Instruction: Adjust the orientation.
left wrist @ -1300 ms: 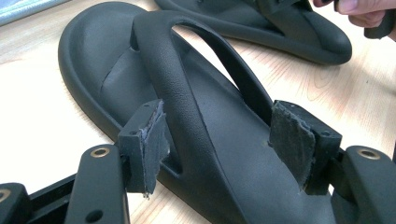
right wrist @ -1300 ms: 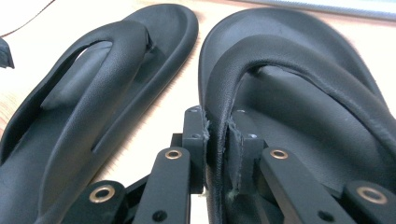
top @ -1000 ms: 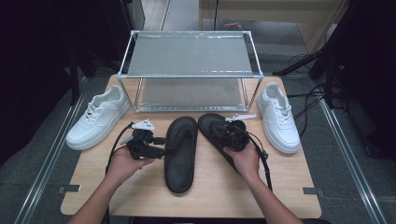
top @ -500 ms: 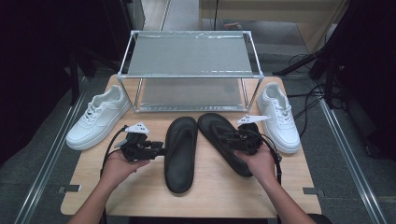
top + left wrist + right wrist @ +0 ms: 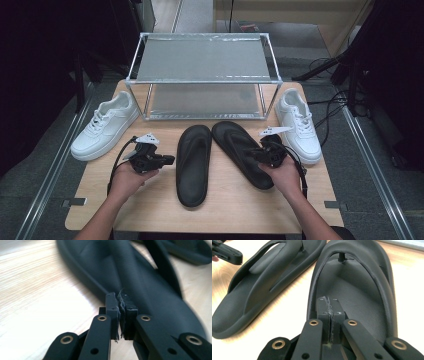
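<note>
- Left gripper (image 5: 169, 160): jaws have just been closing and now meet with nothing between them; it sits just beside the left slipper (image 5: 194, 162).
- Right gripper (image 5: 253, 154): jaws fully closed and empty, at the heel rim of the right slipper (image 5: 239, 149).
- Both slippers lie flat on the table (image 5: 235, 207), in front of the rack (image 5: 202, 80).
- Rack: upper and lower shelves both empty.
- Sneakers (image 5: 102, 127) (image 5: 299, 125) stand on the table at either side of the rack.
- Judgement: shelving appears not yet begun; no slipper is gripped or lifted, and all four shoes remain to be placed.
</note>
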Available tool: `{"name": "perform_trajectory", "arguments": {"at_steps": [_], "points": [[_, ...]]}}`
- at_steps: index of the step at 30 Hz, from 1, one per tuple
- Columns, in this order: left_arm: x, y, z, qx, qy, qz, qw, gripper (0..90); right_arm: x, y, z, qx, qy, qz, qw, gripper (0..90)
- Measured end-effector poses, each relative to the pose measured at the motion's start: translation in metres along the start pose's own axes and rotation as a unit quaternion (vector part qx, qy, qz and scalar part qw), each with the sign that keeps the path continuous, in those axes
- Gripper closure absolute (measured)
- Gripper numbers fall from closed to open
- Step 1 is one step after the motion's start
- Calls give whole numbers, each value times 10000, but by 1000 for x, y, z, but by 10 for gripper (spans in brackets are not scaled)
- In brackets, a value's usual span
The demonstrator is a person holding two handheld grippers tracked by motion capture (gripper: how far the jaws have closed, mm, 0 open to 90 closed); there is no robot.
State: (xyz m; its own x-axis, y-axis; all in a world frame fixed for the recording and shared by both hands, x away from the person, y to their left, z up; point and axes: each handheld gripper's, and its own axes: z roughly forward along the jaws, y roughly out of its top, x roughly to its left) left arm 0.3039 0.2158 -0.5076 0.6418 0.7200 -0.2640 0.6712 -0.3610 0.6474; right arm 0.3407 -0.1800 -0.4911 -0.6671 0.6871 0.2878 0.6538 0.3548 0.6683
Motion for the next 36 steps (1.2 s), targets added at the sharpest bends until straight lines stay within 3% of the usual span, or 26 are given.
{"name": "perform_trajectory", "arguments": {"at_steps": [2, 8, 18, 22, 36], "points": [[3, -1, 3, -7, 29, -36, 10000, 868, 1, 1, 4, 12, 16, -4, 10000, 900], [6, -2, 21, 305, -18, -149, 9994, 865, 10, 6, 18, 82, -47, -115, 9999, 900], [6, -2, 21, 252, -140, -324, 9991, 882, 18, 6, 21, 100, 118, -118, 9998, 900], [3, -2, 25, 279, -312, -288, 9987, 868, 20, 6, 22, 95, 159, -128, 9997, 900], [-17, 2, 35, 381, -525, -76, 9979, 871, 23, 5, 23, 49, 306, -81, 9995, 899]]}}
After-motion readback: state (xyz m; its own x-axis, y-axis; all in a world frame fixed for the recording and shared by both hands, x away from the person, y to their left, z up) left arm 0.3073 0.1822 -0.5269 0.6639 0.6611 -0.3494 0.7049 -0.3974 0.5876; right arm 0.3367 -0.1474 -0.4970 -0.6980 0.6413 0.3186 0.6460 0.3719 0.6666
